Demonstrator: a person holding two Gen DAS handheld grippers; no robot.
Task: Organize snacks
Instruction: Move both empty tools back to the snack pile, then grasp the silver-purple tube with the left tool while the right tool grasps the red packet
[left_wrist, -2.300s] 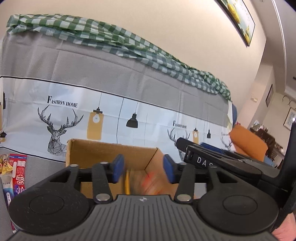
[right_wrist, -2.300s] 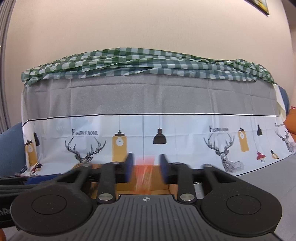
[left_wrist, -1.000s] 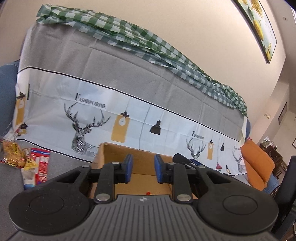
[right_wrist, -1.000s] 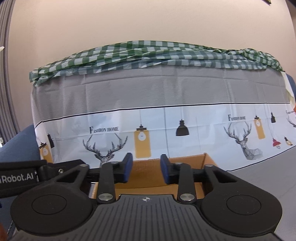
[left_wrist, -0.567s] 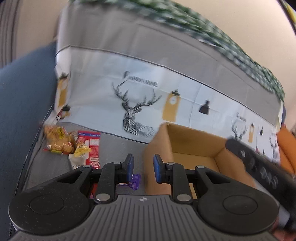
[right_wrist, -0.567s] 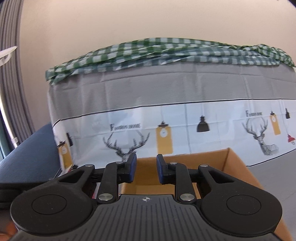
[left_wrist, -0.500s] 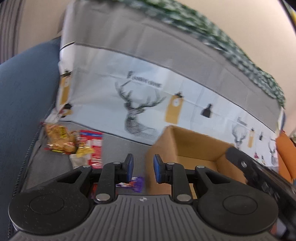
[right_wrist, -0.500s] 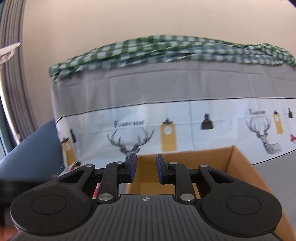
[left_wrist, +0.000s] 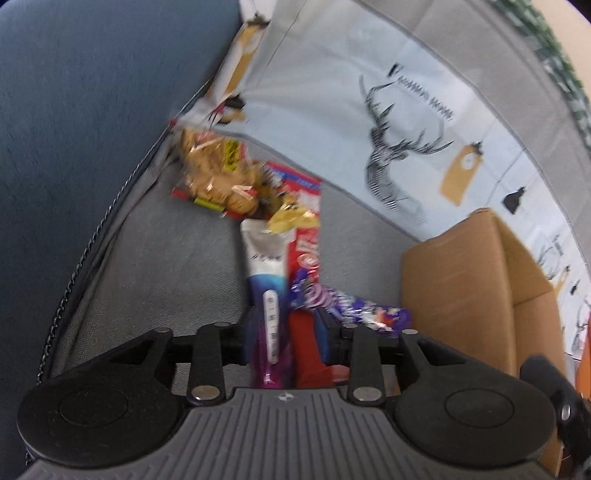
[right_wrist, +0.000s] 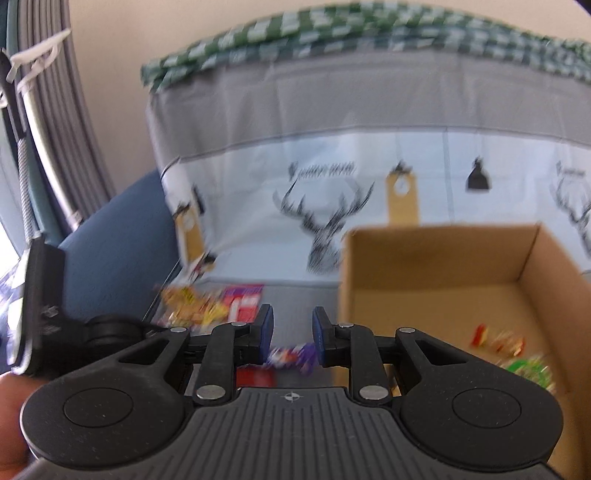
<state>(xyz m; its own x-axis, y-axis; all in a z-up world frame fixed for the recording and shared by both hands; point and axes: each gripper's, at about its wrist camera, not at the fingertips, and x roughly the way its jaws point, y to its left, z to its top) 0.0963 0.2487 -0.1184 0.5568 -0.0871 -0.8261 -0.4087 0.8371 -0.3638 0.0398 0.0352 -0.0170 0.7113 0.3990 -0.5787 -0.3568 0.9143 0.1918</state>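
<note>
Loose snacks lie on the grey seat left of an open cardboard box (left_wrist: 476, 280): a golden bag (left_wrist: 214, 173), a red packet (left_wrist: 304, 221), a white-and-blue tube (left_wrist: 267, 266) and a purple wrapper (left_wrist: 347, 306). My left gripper (left_wrist: 286, 332) points steeply down just over the tube and the red packet. Its jaws are opening and the pads press on nothing. My right gripper (right_wrist: 292, 332) hovers left of the box (right_wrist: 443, 266) with its jaws nearly together and nothing between them. The purple wrapper (right_wrist: 291, 356) lies below it. Both views are blurred.
Inside the box lie red-orange wrappers (right_wrist: 495, 339) and a green packet (right_wrist: 528, 369). A deer-print cloth (right_wrist: 332, 221) hangs behind the seat, with a blue armrest (left_wrist: 92, 110) at left. A hand (right_wrist: 11, 424) shows at the lower left edge.
My left gripper has swung from above the box down and left onto the snack pile, and its jaws have widened. The right gripper has also shifted left, so the box now sits to its right.
</note>
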